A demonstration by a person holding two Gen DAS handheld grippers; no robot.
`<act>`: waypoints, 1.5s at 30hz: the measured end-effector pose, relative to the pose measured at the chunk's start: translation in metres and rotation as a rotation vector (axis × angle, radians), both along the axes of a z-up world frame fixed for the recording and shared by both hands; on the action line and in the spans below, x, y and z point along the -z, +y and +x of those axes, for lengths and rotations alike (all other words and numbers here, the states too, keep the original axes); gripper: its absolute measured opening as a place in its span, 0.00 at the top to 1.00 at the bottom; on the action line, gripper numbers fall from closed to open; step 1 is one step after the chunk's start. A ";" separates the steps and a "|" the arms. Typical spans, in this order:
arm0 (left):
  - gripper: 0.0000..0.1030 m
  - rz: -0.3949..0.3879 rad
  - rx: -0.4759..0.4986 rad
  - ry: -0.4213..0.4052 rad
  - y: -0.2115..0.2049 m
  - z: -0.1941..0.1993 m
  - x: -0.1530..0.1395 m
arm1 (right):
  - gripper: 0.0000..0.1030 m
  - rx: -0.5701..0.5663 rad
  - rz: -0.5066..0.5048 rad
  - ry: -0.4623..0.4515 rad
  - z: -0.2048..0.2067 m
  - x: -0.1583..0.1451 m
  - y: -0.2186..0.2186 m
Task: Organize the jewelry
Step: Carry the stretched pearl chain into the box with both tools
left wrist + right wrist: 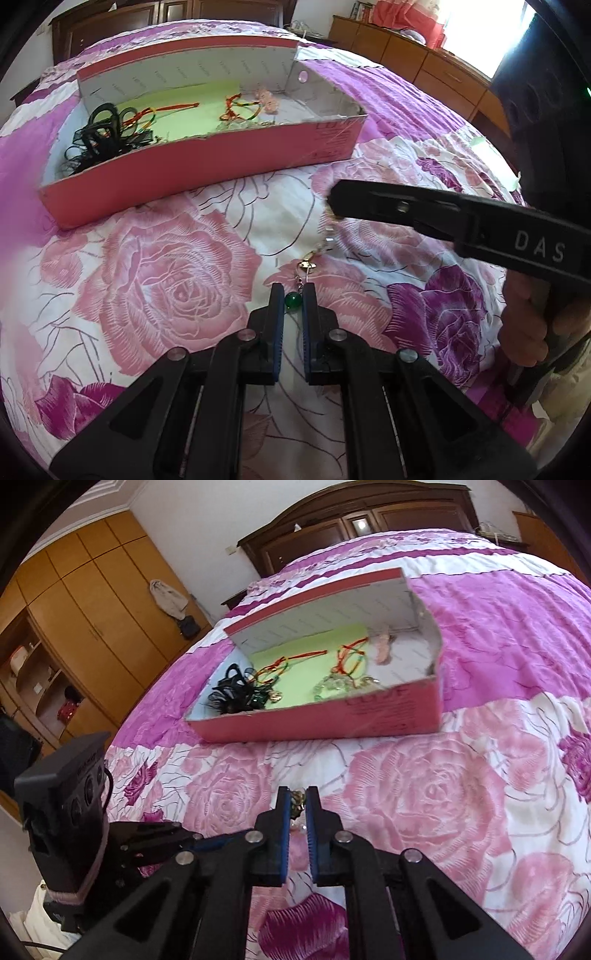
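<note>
- the piece being handled is a dangly chain with small gold and clear links, a gold charm partway down and a round green bead at the bottom; it's strung between both tongs just above the bed
- left tongs are clenched on the green bead end; the bead sits right between the blue pads
- right tongs are clenched on the other end, a little gold cluster showing between the tips
- pink box sits further up the bed, well apart from the chain; inside it's got a green liner, black hair ties, red-yellow-green cords, and some clear beaded bits near the front wall
- bedspread is pink and purple roses
</note>
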State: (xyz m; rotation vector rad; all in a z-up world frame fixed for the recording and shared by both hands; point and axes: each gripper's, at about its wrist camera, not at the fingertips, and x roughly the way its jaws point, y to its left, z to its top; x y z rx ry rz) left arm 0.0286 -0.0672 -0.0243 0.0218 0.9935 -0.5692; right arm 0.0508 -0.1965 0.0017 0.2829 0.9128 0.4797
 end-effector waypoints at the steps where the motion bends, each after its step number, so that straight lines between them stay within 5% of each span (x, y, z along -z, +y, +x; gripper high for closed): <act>1: 1.00 -0.002 0.006 -0.002 -0.002 0.000 0.000 | 0.91 -0.012 0.008 0.004 0.003 -0.001 0.002; 16: 0.99 -0.028 -0.017 0.021 0.000 0.012 0.007 | 0.91 -0.060 0.174 0.021 0.013 -0.016 0.006; 24: 0.99 -0.033 -0.038 0.010 0.004 0.012 0.006 | 0.91 -0.054 0.086 0.052 0.011 -0.006 0.008; 31: 1.00 -0.036 -0.034 0.008 0.004 0.010 0.006 | 0.91 -0.042 0.108 0.108 0.022 0.011 0.006; 40: 0.99 -0.034 -0.045 0.006 0.004 0.012 0.006 | 0.91 -0.077 0.322 0.106 0.019 -0.005 -0.001; 45: 0.99 -0.037 -0.061 -0.005 0.009 0.012 0.004 | 0.91 0.019 0.313 0.082 0.018 -0.009 -0.028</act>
